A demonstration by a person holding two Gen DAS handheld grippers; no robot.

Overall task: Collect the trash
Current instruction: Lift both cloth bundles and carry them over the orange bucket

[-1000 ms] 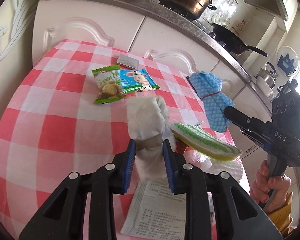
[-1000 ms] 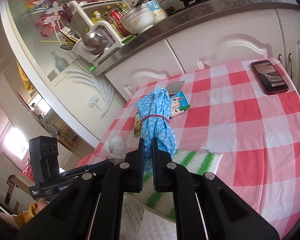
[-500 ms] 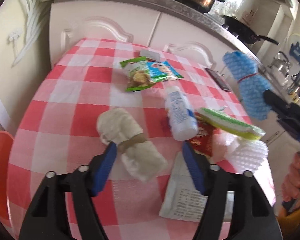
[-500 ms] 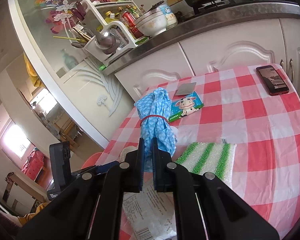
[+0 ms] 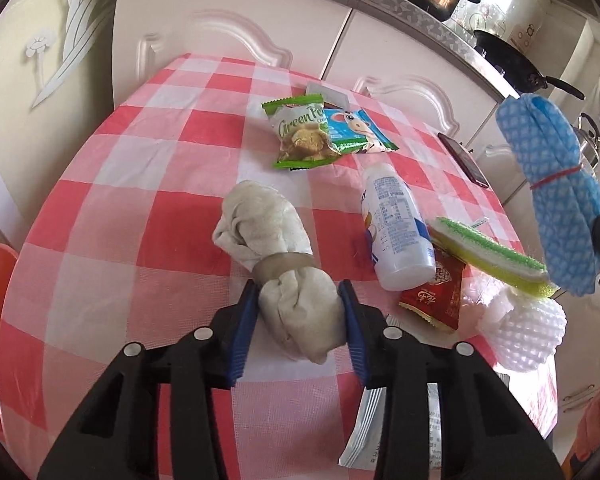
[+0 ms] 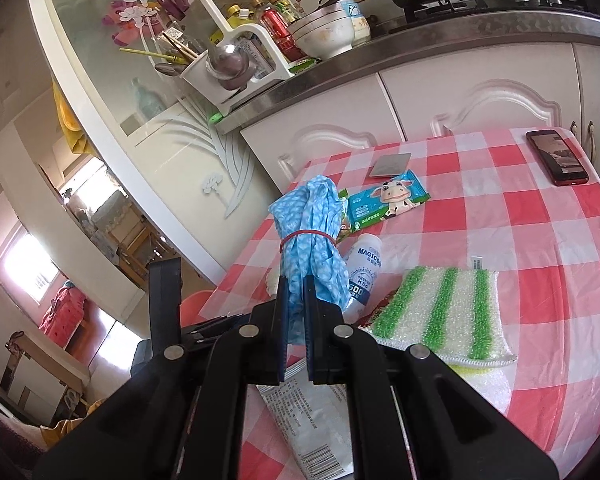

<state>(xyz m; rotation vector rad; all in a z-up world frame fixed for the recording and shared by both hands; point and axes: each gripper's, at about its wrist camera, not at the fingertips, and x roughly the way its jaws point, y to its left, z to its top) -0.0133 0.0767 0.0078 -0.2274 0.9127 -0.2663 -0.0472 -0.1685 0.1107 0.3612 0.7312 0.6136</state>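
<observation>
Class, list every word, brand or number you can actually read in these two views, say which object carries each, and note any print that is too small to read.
"Green Pe": green snack packet; the rest is cut off by a fold.
"MAGICDA", "500", "K56": white bottle.
Red sachet: characters too blurred to read.
Blue cow packet: print too small.
Bottle's back label and the white printed sachet with a barcode: fine print unreadable.
</observation>
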